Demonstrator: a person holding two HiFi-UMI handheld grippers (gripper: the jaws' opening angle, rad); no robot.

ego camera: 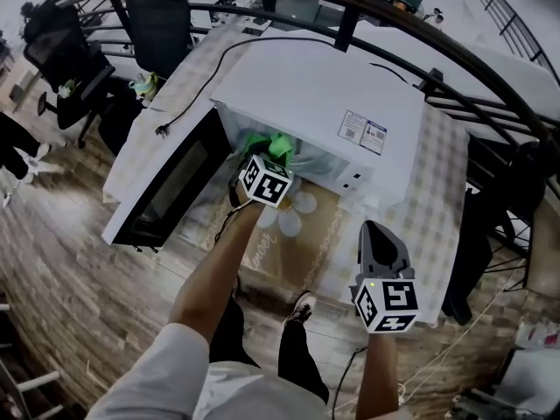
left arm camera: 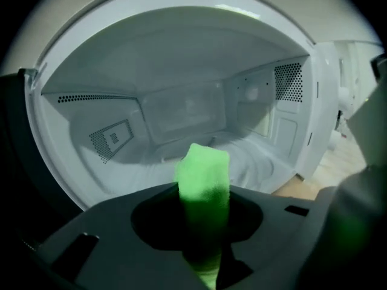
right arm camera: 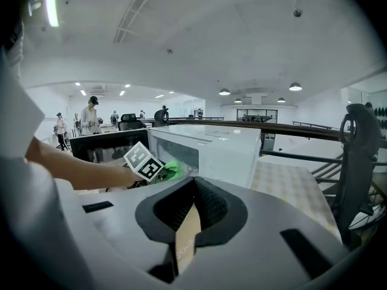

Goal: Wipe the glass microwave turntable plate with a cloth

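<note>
- While its jaws are clenched on a green cloth [left arm camera: 204, 168], the left gripper [left arm camera: 204, 234] points into the open microwave [ego camera: 315, 94]; a folded end of the cloth sticks out past the jaws.
- Cloth end is at the mouth of the cavity, above the front of the floor. No contact with the floor can be made out.
- Glass plate [left arm camera: 254, 162]: appears to lie on the cavity floor just beyond the cloth; pale, outline faint.
- Door [ego camera: 166, 186] is swung wide to the left, access clear.
- Right gripper [right arm camera: 193, 192] is held back, well apart from the microwave, jaws closed with nothing between them.
- Progress, my judgement: cloth in hand, door open and approach made. No wiping is evident; the whole plate surface is left to do.
- Next step likely: lower the cloth onto the plate and sweep across it.
</note>
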